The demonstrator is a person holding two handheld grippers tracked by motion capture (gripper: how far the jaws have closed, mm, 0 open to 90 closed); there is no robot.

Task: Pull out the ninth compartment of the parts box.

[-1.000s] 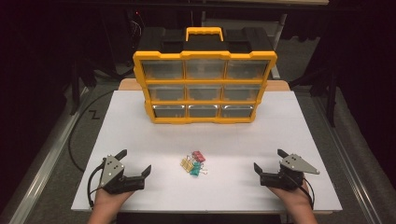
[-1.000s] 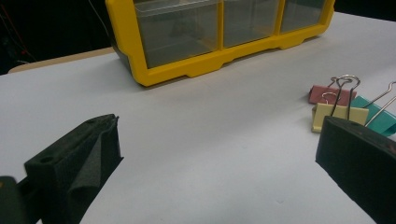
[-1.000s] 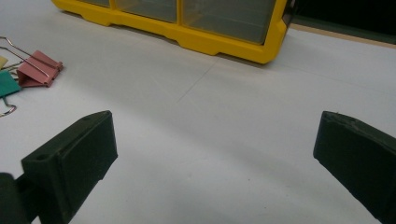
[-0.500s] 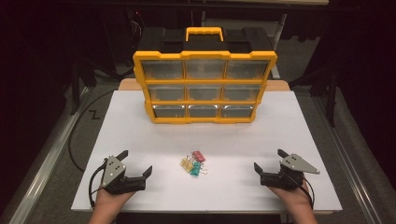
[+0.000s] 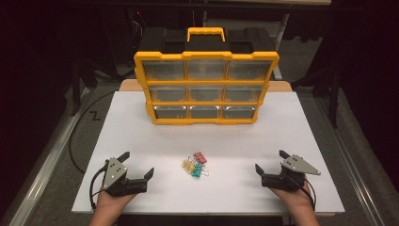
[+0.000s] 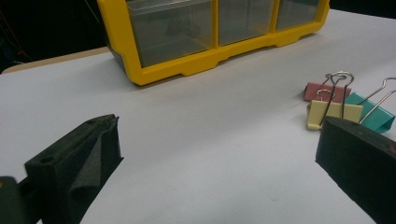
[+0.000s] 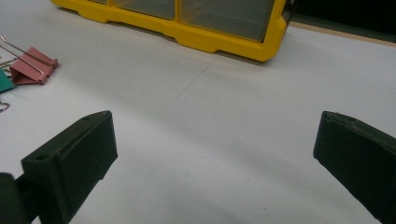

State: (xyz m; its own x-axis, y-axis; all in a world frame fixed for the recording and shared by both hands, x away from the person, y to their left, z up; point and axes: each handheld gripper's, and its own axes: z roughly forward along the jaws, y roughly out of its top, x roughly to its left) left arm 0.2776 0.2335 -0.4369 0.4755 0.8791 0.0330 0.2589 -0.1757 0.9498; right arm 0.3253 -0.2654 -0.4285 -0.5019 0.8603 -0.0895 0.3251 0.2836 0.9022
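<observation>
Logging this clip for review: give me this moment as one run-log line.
left claw: open, empty | right claw: open, empty | binder clips: clustered between them, untouched | drawer organizer: drawers shut

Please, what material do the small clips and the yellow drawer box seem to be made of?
The binder clips: probably painted sheet metal, matte bodies with shiny bare wire handles. The drawer box: apparently moulded plastic, a glossy yellow frame with see-through drawer fronts.

Before me: one yellow drawer cabinet (image 5: pixel 206 87) with nine clear drawers in three rows of three; at least three binder clips (image 5: pixel 195 165), one pink, one cream, one teal; my two grippers, left (image 5: pixel 136 169) and right (image 5: pixel 269 163).
</observation>
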